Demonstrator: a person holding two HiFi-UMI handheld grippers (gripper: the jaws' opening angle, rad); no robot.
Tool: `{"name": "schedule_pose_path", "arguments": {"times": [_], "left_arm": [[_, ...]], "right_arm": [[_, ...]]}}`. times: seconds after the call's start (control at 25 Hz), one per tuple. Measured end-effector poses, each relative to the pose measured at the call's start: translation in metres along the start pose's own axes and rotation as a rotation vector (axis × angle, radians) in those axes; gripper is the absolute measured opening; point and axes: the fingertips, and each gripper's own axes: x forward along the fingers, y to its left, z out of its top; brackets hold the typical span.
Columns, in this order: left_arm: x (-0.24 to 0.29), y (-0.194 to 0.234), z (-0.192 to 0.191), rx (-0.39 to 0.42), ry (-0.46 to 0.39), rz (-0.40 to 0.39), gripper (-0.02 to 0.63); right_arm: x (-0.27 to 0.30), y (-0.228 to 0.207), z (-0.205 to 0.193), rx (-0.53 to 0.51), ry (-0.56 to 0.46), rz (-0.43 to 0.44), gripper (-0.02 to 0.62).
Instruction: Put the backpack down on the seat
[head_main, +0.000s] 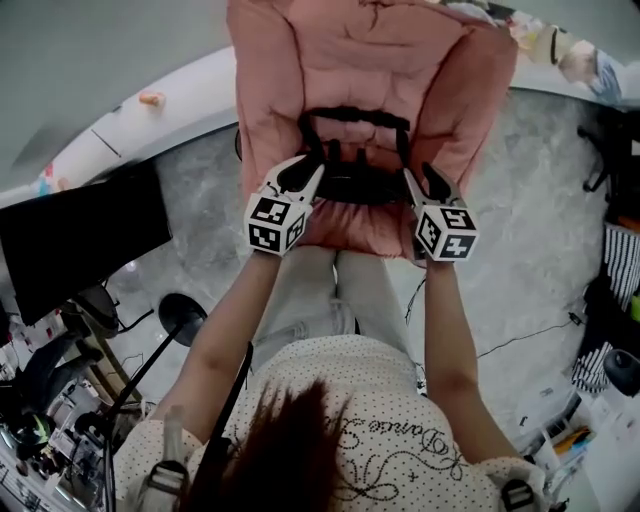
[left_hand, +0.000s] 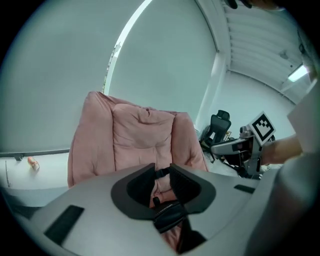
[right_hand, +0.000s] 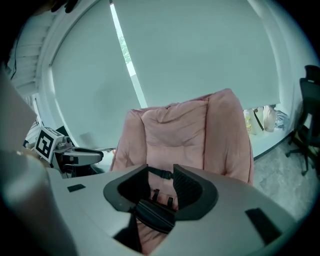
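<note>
A pink padded chair (head_main: 360, 50) stands in front of me. Against its seat is the pink backpack (head_main: 350, 232), with black straps (head_main: 356, 116) looped over its top. My left gripper (head_main: 318, 166) is at the backpack's left side and my right gripper (head_main: 425, 178) at its right. In the left gripper view the jaws (left_hand: 162, 173) stand close together, with a black strap (left_hand: 170, 216) pinched at their base. In the right gripper view a padded black strap (right_hand: 155, 214) crosses between the jaws (right_hand: 161, 173). I cannot tell whether the backpack rests on the seat or hangs in front of it.
A black monitor (head_main: 80, 240) and a curved white desk (head_main: 150, 120) lie to the left, with a lamp base (head_main: 182, 316) on the floor. A black office chair (left_hand: 218, 122) stands at the right. Bags (right_hand: 261, 120) sit on the window ledge. My legs are just below the seat's front edge.
</note>
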Motion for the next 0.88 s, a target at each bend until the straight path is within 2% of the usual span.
{"name": "schedule_pose_path", "arguments": {"times": [0.12,0.32,0.88], "left_arm": [[-0.008,-0.007,0.022,0.008,-0.046,-0.002,0.053],[-0.024,-0.006,0.061,0.034,-0.133,-0.006,0.021],[-0.067,-0.021,0.166,0.159,-0.338,-0.002,0.008]], "right_arm": [[-0.016,0.003,0.021,-0.027,-0.042,-0.008,0.129],[-0.033,0.016,0.06,-0.075,-0.135,-0.023,0.086],[-0.082,0.051,0.162,-0.222,-0.351,-0.061,0.074]]}}
